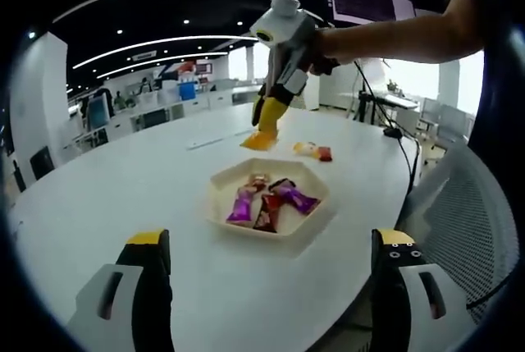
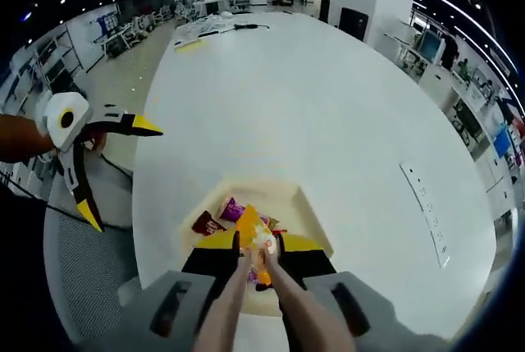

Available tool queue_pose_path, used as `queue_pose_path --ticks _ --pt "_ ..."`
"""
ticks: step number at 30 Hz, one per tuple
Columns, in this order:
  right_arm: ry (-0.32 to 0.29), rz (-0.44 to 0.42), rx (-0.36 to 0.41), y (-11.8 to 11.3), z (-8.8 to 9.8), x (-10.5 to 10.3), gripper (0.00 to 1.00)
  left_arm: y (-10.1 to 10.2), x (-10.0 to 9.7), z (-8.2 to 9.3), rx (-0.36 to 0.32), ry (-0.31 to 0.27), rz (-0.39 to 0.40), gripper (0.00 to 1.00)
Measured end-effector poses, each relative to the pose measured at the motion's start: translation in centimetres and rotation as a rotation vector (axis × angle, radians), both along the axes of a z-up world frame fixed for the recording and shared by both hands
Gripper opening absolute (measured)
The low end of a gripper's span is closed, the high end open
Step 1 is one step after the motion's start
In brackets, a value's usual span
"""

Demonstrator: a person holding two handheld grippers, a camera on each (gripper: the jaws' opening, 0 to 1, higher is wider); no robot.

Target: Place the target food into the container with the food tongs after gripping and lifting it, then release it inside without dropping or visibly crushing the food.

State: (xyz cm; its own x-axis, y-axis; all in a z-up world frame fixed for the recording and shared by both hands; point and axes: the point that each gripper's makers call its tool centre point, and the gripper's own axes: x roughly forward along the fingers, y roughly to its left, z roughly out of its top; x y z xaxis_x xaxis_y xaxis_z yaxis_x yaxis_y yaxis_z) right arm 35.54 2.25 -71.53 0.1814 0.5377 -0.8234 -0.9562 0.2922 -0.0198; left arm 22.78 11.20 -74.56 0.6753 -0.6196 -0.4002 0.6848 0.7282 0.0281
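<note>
Right gripper view: the right gripper (image 2: 260, 244) is clamped narrow on the handles of the food tongs (image 2: 287, 303), whose two arms run forward between its jaws and meet on an orange packet (image 2: 249, 227). The packet hangs just ahead of the jaw tips, with the hexagonal container (image 2: 308, 204) directly below it and wrapped sweets (image 2: 215, 219) already in the container. From the left gripper view the same packet (image 1: 261, 139) sits beyond the container's far rim (image 1: 246, 167), so I cannot tell whether it is truly over the opening.

The left gripper (image 1: 270, 239) is empty, jaws spread wide, well back on the near side of the container.

The chief risk is an early release: if the packet is short of the rim, it would land on the worktop (image 1: 123, 180) near the loose snacks (image 1: 313, 151). The tongs appear to pinch only an edge of the packet, so a quick swing or a loosened squeeze could let it slip out. Squeezing harder could visibly crease the packet. Lowering too steeply could push the tong tips into the sweets or nudge the light container aside.
</note>
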Motion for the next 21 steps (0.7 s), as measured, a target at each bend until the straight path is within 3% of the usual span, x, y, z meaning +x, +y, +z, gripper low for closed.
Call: queue_pose_path --ticks 13,21 --pt "0.0 0.004 0.022 0.3 0.8 -0.1 0.22 -0.1 0.0 -0.1 0.006 0.001 -0.001 0.99" --pt "-0.033 0.026 0.026 0.0 1.4 -0.1 0.24 -0.2 -0.1 -0.1 0.007 0.002 -0.005 0.99"
